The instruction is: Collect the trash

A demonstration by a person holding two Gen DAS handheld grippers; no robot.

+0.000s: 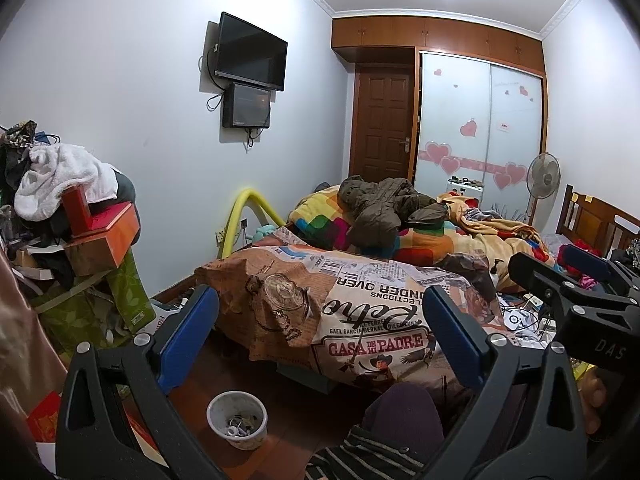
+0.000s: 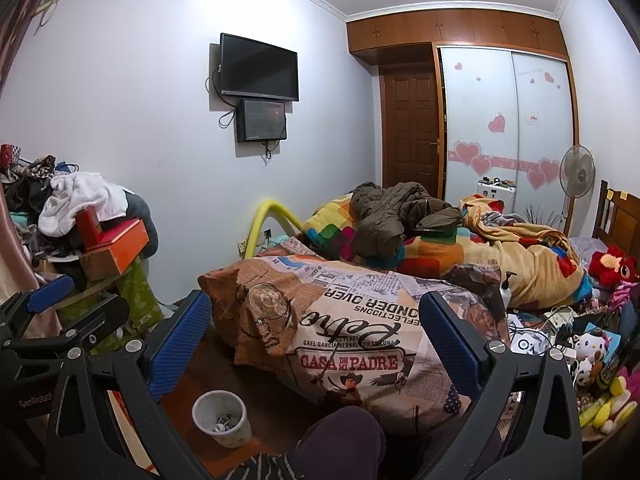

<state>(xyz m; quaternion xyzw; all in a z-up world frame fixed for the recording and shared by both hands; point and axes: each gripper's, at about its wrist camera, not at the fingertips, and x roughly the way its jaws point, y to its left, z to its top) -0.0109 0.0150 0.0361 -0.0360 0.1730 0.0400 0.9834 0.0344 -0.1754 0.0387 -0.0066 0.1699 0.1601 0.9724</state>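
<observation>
A small white waste bin [image 1: 238, 420] [image 2: 222, 416] stands on the wooden floor beside the bed, with a few scraps in its bottom. My left gripper [image 1: 320, 320] is held open in the air above and beyond the bin, with nothing between its blue pads. To its right, my right gripper [image 2: 316, 308] is open too and also holds nothing. Each gripper shows at the edge of the other's view: the right gripper [image 1: 560, 264] and the left gripper [image 2: 80, 300]. Both point at a newspaper-print pillow [image 1: 360, 312] [image 2: 344, 332] on the bed.
A heap of clothes and red boxes [image 1: 92, 220] [image 2: 104, 240] stands at the left. Quilts and a brown jacket [image 1: 384, 204] cover the bed. Cables, a pump bottle [image 2: 507, 288] and soft toys [image 2: 592, 344] litter its right side. A person's knee [image 1: 400, 412] is below me.
</observation>
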